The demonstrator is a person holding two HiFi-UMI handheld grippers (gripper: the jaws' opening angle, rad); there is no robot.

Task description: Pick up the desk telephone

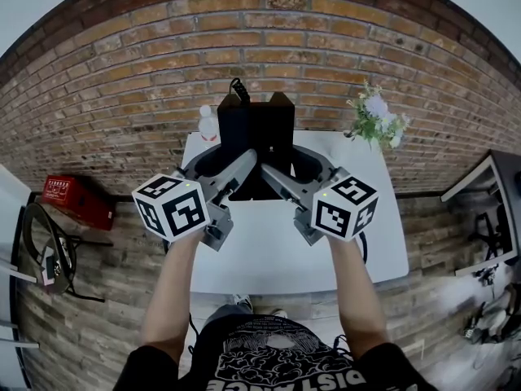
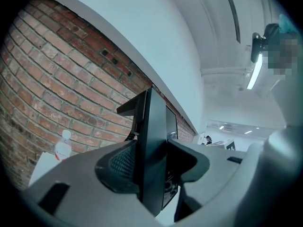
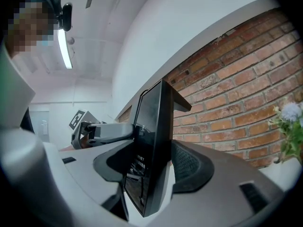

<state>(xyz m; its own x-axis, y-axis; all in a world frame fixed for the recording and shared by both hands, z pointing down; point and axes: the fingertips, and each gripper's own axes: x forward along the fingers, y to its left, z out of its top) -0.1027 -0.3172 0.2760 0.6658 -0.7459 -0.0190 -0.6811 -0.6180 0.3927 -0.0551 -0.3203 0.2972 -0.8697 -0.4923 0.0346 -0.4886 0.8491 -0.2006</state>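
Observation:
The black desk telephone (image 1: 256, 130) is held up on edge over the far part of the white table (image 1: 269, 251), a coiled cord (image 1: 238, 88) at its top. My left gripper (image 1: 221, 160) grips its left side and my right gripper (image 1: 295, 163) its right side. In the left gripper view the telephone's slab (image 2: 154, 141) stands between the jaws of the left gripper (image 2: 152, 171), both pads pressing on it. In the right gripper view the telephone's glossy face (image 3: 150, 136) is clamped by the right gripper (image 3: 154, 171) in the same way, and the left gripper (image 3: 94, 132) shows beyond it.
A plastic water bottle (image 1: 208, 124) stands at the table's far left and a small bunch of flowers (image 1: 376, 119) at its far right. A brick wall rises behind. On the floor lie a red box (image 1: 77, 198) and a chair (image 1: 45, 251) at left; another desk (image 1: 488, 177) stands at right.

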